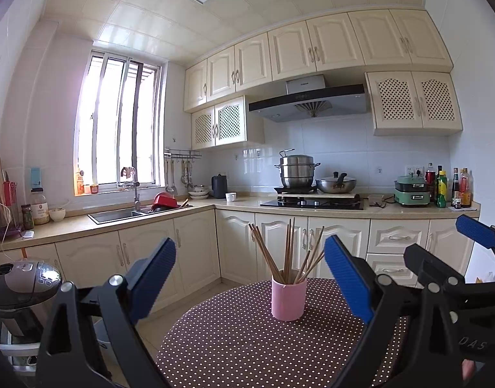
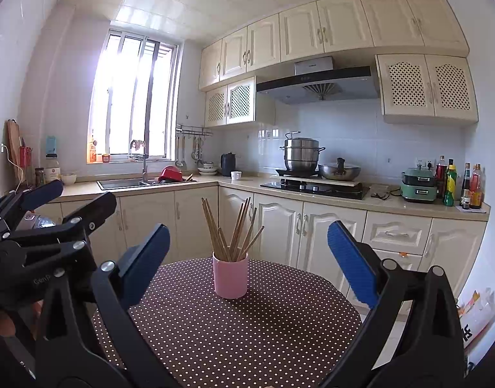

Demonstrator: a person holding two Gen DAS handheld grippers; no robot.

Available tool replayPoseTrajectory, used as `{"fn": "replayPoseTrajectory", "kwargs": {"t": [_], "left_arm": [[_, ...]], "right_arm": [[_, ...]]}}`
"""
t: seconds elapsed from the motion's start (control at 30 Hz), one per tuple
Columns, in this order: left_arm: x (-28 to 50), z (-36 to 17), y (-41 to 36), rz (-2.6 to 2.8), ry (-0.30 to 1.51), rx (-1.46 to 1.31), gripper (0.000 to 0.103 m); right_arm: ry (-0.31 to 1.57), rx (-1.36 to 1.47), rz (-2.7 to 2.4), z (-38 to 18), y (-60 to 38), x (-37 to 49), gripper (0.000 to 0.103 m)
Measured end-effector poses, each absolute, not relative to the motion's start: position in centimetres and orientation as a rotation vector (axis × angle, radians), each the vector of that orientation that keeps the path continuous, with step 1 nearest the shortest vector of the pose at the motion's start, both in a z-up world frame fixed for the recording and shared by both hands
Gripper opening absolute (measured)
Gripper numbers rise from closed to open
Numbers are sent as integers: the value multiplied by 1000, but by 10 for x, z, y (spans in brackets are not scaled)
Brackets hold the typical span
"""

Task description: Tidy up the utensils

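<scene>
A pink cup stands upright on the round brown polka-dot table and holds several wooden chopsticks fanned out. It also shows in the right wrist view, with its chopsticks and the table. My left gripper is open and empty, held above the near side of the table, the cup ahead between its fingers. My right gripper is open and empty beside it. Each gripper shows at the edge of the other's view: the right one, the left one.
An L-shaped kitchen counter runs behind the table, with a sink, a hob with pots and bottles. A rice cooker stands low at the left. A printed bag lies on the floor at the right.
</scene>
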State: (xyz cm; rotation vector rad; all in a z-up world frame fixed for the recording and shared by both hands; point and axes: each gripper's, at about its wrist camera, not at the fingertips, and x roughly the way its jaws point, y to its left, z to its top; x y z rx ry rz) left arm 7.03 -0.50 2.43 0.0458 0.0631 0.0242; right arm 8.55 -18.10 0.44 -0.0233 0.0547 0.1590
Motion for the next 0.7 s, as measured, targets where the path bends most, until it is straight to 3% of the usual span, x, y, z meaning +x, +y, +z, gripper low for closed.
{"fn": "replayPoseTrajectory", "kwargs": {"t": [0.7], "left_arm": [[71,18,2,22,69,50,91]], "right_arm": [[65,-20,158,1,-179,87,96]]}}
